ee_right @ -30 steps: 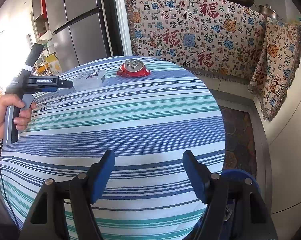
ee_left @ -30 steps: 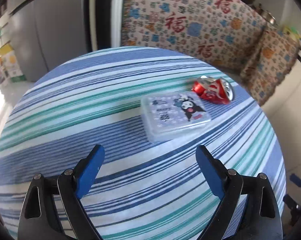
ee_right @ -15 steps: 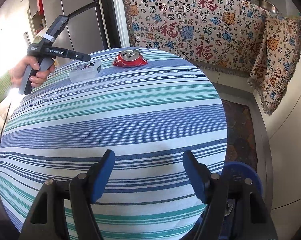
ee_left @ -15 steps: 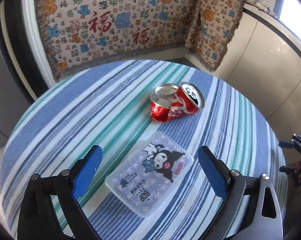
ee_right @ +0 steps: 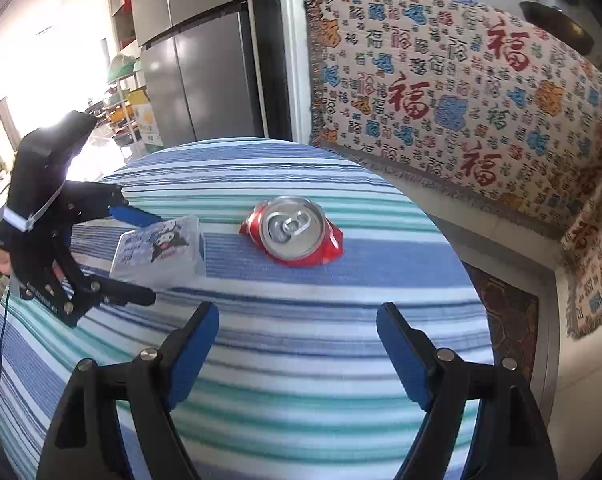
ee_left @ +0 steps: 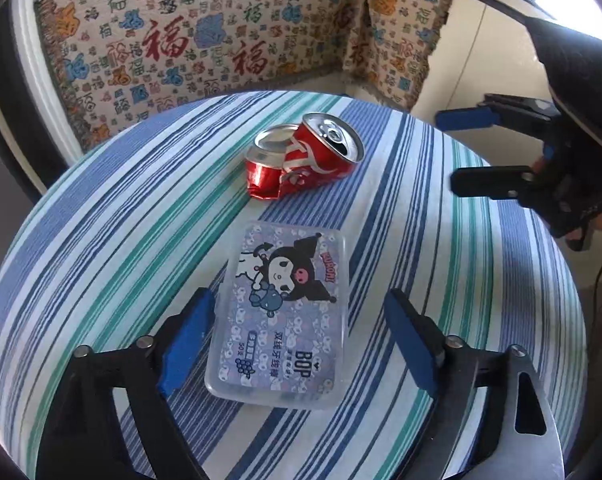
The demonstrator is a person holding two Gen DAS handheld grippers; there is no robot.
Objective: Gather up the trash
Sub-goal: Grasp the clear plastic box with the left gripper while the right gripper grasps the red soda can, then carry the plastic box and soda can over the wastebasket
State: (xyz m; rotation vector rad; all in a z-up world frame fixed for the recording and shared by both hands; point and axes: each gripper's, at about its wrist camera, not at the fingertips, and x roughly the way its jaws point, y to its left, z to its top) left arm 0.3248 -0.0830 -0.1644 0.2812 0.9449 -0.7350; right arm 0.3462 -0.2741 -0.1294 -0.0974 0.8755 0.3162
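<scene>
Striped in blue, green and white, cloth-covered round table (ee_left: 101,240) with two task items near its middle: crushed red can (ee_left: 301,158) and clear plastic box (ee_left: 283,316) with a cartoon label. Can lying on its side, folded, silver top turned up and toward the right gripper — just beyond the far short end of the box, close beside it, contact not discernible. Box flat on the cloth, lid up. Left gripper (ee_left: 301,336) released, jaws spread wide and straddling the near half of the box: left pad just beside the box's long edge, right pad standing clear of the other edge; nothing gripped. Right gripper (ee_right: 297,352) likewise released, jaws wide apart over bare cloth, aimed at the can (ee_right: 295,230) but well short of it — empty. Seen from the right wrist view, left gripper (ee_right: 135,256) with one finger on each side of the box (ee_right: 157,248). Behind the table, patterned fabric (ee_right: 441,100) draped over a counter and a steel refrigerator (ee_right: 197,60).
</scene>
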